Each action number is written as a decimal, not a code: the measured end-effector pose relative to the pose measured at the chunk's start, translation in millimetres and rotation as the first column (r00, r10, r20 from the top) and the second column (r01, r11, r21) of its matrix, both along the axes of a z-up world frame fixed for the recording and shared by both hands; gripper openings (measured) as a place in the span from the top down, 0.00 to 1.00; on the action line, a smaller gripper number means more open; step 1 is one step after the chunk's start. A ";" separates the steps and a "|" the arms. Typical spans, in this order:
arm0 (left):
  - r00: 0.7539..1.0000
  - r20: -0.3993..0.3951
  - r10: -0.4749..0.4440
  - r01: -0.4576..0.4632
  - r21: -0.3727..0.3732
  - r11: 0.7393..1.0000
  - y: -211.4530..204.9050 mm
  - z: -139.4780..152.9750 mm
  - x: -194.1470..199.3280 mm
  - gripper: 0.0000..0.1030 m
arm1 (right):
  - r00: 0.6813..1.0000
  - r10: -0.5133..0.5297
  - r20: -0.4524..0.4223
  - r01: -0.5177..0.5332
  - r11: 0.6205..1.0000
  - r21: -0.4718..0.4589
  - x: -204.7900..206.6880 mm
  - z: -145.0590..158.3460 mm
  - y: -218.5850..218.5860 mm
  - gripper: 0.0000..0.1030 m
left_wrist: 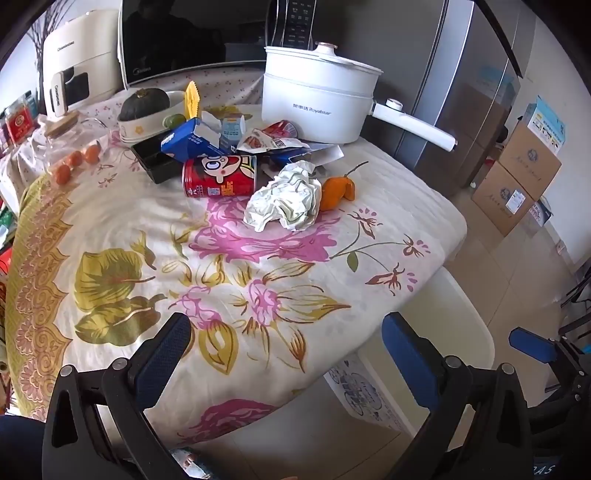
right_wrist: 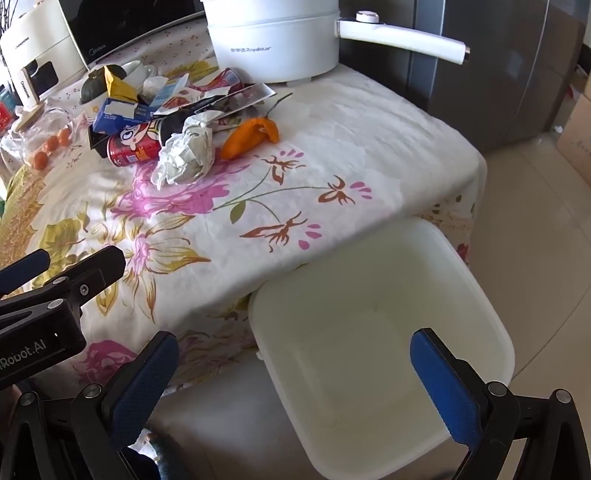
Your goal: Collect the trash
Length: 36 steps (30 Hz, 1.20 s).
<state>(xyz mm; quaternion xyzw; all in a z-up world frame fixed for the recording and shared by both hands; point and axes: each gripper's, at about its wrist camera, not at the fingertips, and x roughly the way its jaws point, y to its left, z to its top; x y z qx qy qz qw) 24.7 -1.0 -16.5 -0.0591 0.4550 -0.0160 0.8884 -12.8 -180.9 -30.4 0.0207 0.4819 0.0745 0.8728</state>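
A pile of trash lies at the far side of the floral-clothed table (left_wrist: 147,229): a crumpled white paper (left_wrist: 286,197) (right_wrist: 186,155), a red snack can (left_wrist: 219,175) (right_wrist: 135,146) on its side, a torn blue carton (left_wrist: 192,138) (right_wrist: 118,110), an orange peel (left_wrist: 336,188) (right_wrist: 251,136) and wrappers (left_wrist: 273,138). A white bin (right_wrist: 380,332) (left_wrist: 461,325) stands on the floor below the table's near right corner. My left gripper (left_wrist: 286,339) is open and empty over the table's near edge. My right gripper (right_wrist: 293,360) is open and empty above the bin.
A white electric pot (left_wrist: 317,99) (right_wrist: 275,40) with a long handle stands behind the trash. A pumpkin in a bowl (left_wrist: 146,105), a black tray (left_wrist: 153,158), small oranges (left_wrist: 75,158), a microwave (left_wrist: 192,33) and cardboard boxes (left_wrist: 517,177) on the floor are around.
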 end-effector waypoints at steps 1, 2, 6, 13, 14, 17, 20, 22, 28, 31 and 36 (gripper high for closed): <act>1.000 0.000 -0.001 0.001 0.001 1.000 -0.5 0.0 0.2 0.00 | 1.000 -0.002 -0.001 0.002 1.000 0.016 -0.3 0.6 -1.2 0.00; 1.000 0.000 -0.003 0.003 0.002 1.000 -1.1 -0.3 0.2 0.00 | 1.000 -0.005 0.000 0.005 1.000 0.024 -0.5 1.3 -2.0 0.00; 1.000 -0.004 -0.007 0.007 0.001 1.000 -2.3 -1.7 0.0 0.00 | 1.000 -0.011 0.002 0.011 1.000 0.019 -0.1 1.6 -2.5 0.00; 1.000 -0.006 -0.007 0.007 -0.001 1.000 -3.5 -2.4 0.5 0.00 | 1.000 -0.001 -0.015 0.001 1.000 0.016 3.8 0.3 -3.2 0.00; 1.000 -0.007 -0.008 0.008 -0.002 1.000 -3.7 -2.4 0.6 0.00 | 1.000 0.001 -0.017 -0.001 1.000 0.017 4.9 0.6 -2.4 0.00; 1.000 -0.007 -0.008 0.008 -0.002 1.000 -3.6 -2.5 0.5 0.00 | 1.000 0.001 -0.019 -0.001 1.000 0.014 2.3 -2.0 -1.3 0.00; 1.000 -0.008 -0.008 0.008 -0.002 1.000 -3.6 -2.6 0.4 0.00 | 1.000 0.001 -0.024 0.000 1.000 0.012 1.8 -2.8 -0.9 0.00; 1.000 -0.010 -0.008 0.008 -0.004 1.000 -3.7 -2.8 0.4 0.00 | 1.000 0.000 -0.023 0.000 1.000 0.009 1.9 -2.9 -0.5 0.00; 1.000 -0.011 -0.010 0.010 -0.005 1.000 -3.8 -4.2 -0.3 0.00 | 1.000 0.003 0.017 -0.003 1.000 0.012 1.4 -3.9 -0.2 0.00; 1.000 -0.012 -0.009 0.009 -0.006 1.000 -4.0 -4.3 -0.4 0.00 | 1.000 0.003 0.019 -0.003 1.000 0.010 1.5 -4.2 0.2 0.00; 1.000 -0.012 -0.010 0.009 -0.006 1.000 -4.2 -4.8 -0.8 0.00 | 1.000 0.002 0.026 -0.002 1.000 -0.005 1.0 -4.7 0.4 0.00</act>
